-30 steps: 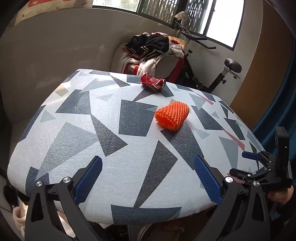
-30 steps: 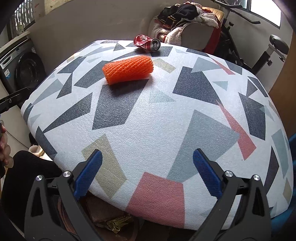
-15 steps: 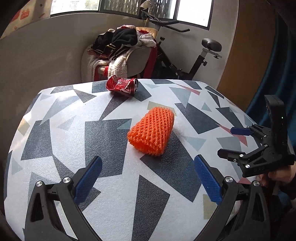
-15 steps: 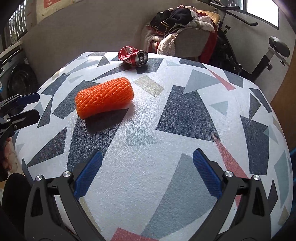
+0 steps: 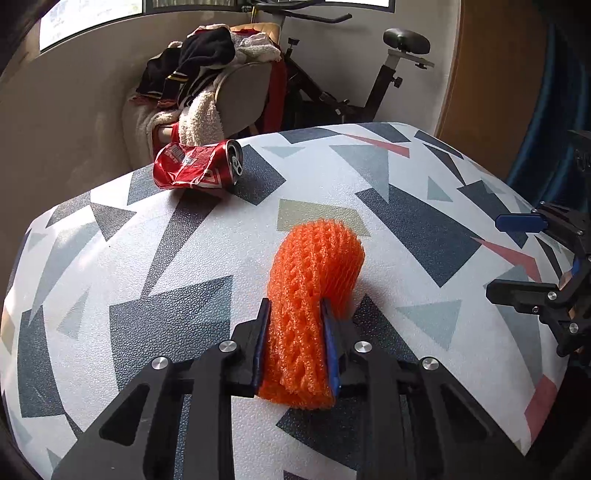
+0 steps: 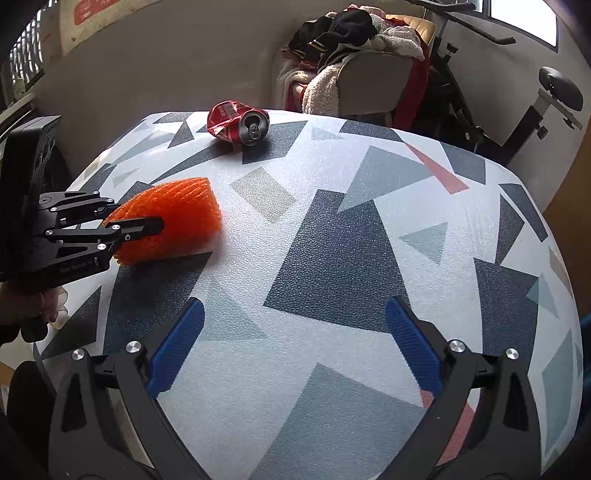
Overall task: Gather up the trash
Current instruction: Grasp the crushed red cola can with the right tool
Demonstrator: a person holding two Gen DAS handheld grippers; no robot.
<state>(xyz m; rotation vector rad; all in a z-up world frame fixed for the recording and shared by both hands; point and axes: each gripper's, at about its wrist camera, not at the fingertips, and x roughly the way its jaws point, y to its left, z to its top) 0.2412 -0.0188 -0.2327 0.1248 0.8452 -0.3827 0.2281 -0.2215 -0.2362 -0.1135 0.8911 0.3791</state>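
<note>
An orange foam net sleeve lies on the table with the triangle-patterned cover. My left gripper has its jaws closing on the near end of the sleeve, and the blue pads squeeze it from both sides. In the right wrist view the same net sits in the left gripper at the table's left side. A crushed red drink can lies on its side at the far edge. My right gripper hangs open over the table's near right part with nothing between its fingers.
Behind the table stands a chair piled with clothes and towels. An exercise bike stands to its right against the wall. A blue curtain hangs at the far right. A person's hand holds the left gripper's handle.
My left gripper moved forward over the table to the orange net and its jaws went from wide open to pressed on it. The right gripper moved further in over the table, still open.
</note>
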